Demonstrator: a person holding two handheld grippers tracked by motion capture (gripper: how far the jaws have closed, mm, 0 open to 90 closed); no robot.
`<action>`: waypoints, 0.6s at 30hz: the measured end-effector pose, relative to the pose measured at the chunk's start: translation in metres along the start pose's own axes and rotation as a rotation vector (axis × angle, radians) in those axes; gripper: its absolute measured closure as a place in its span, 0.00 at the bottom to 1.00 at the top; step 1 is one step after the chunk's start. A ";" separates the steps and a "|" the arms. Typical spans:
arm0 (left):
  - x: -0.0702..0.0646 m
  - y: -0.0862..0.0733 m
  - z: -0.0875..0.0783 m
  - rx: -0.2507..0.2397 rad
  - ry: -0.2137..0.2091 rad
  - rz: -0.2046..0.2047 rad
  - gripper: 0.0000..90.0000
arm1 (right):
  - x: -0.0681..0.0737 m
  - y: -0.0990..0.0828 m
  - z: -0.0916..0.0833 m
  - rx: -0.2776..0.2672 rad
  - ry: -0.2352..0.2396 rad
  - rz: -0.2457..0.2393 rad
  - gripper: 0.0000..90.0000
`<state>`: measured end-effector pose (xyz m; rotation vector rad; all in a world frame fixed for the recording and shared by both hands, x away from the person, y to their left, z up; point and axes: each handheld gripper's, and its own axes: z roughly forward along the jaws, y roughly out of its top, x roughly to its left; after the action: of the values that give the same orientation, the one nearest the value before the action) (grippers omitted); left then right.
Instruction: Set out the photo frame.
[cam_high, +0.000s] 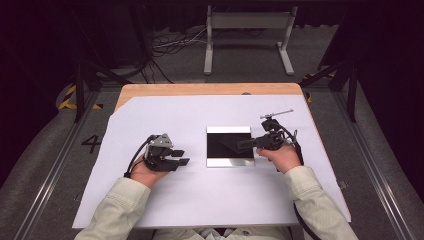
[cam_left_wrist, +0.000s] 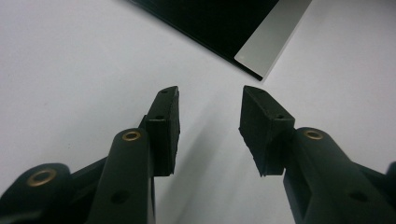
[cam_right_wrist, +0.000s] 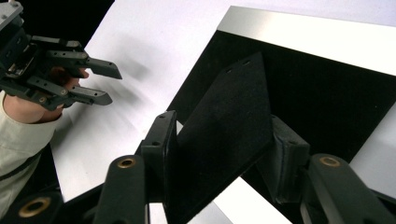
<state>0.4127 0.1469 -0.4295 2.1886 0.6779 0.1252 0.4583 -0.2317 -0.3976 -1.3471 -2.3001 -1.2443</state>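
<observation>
White sheeting covers the wooden tabletop (cam_high: 150, 91) where we work. On the left, our left claw (cam_high: 183, 157) rests on the sheet with its jaws spread apart and nothing between them. Just right of it lies a square black tray with silver end strips (cam_high: 230, 161). Over that tray, our right claw (cam_right_wrist: 224, 154) has a flat black rectangular plate (cam_right_wrist: 229, 130) tilted between its half-closed jaws, both pads touching it.
</observation>
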 end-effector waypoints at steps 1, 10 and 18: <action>0.000 0.000 0.000 0.000 0.000 0.000 0.64 | 0.001 0.000 -0.001 0.000 0.001 -0.004 0.61; 0.000 0.000 0.000 -0.002 0.001 0.001 0.64 | 0.009 0.001 -0.009 0.032 0.006 -0.078 0.70; 0.000 0.000 0.000 -0.002 0.002 0.002 0.64 | 0.017 -0.001 -0.017 0.076 0.024 -0.134 0.79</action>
<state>0.4127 0.1469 -0.4291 2.1875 0.6761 0.1293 0.4438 -0.2340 -0.3789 -1.1645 -2.4292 -1.1899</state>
